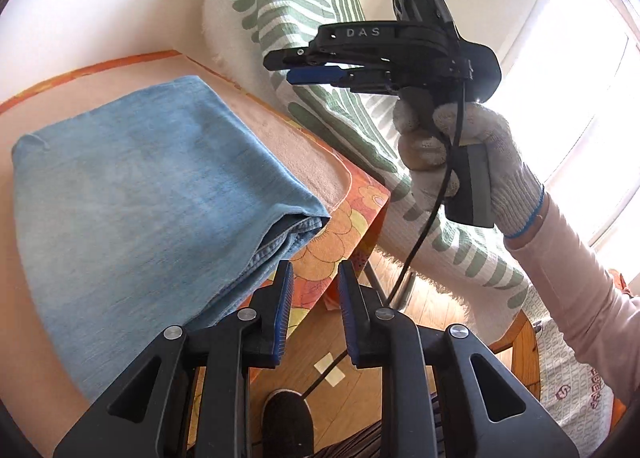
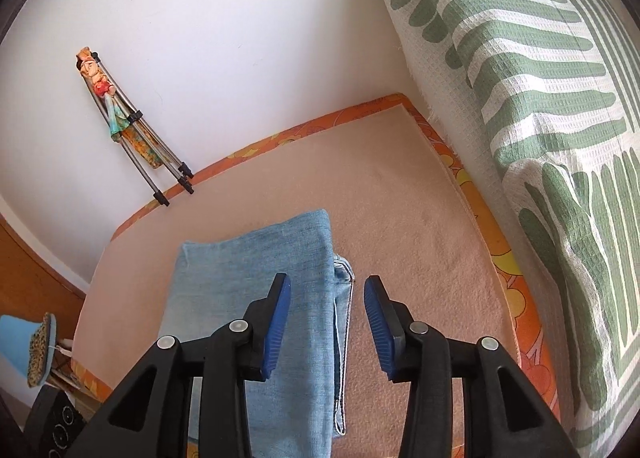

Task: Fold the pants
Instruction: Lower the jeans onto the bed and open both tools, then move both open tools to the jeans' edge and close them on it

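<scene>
The light blue denim pants point(image 1: 152, 194) lie folded into a compact rectangle on the peach table cover point(image 1: 280, 130). My left gripper point(image 1: 314, 278) is open and empty, above the table's corner just right of the fold. The right gripper point(image 1: 280, 66), held by a gloved hand, hovers high above the table's far side. In the right wrist view the folded pants point(image 2: 256, 290) lie below, and my right gripper point(image 2: 326, 298) is open and empty above their right edge.
A green-and-white patterned blanket point(image 1: 280, 10) covers furniture beside the table, also in the right wrist view point(image 2: 540, 118). The cover has an orange flowered border point(image 1: 340, 226). A folded metal stand point(image 2: 132, 126) leans on the white wall. Wooden floor point(image 1: 320, 358) lies below.
</scene>
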`<action>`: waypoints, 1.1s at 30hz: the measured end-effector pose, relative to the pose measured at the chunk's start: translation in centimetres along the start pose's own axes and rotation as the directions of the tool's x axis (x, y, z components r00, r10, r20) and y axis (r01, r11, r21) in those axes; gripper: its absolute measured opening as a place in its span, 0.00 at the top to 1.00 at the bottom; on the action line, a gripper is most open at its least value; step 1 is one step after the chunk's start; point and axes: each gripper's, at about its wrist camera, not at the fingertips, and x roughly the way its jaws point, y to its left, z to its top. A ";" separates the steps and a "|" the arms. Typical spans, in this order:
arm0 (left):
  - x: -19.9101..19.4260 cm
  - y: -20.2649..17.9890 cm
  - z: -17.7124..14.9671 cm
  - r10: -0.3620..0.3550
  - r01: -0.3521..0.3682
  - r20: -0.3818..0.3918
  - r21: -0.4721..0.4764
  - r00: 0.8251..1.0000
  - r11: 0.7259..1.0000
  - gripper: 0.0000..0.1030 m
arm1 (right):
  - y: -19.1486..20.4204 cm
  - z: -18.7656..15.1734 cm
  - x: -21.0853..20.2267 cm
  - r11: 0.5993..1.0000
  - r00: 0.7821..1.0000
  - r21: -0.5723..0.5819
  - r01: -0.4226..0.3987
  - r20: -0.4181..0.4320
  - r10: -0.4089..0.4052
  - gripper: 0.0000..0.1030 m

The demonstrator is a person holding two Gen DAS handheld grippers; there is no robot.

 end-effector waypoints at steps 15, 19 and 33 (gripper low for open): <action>-5.6 10.0 0.4 0.228 -0.218 0.046 -0.168 0.972 0.961 0.47 | 3.4 -10.8 2.2 0.974 0.972 -0.223 -0.042 -0.233 -0.012 0.72; -6.1 12.4 1.6 0.249 -0.230 0.056 -0.233 0.967 0.945 0.45 | 2.9 -10.8 1.5 0.976 0.966 -0.214 -0.024 -0.256 -0.033 0.72; -1.8 18.5 2.4 0.238 -0.212 0.007 -0.425 0.971 0.880 0.44 | -1.7 -1.1 2.1 0.998 0.991 -0.006 -0.055 -0.121 0.053 0.16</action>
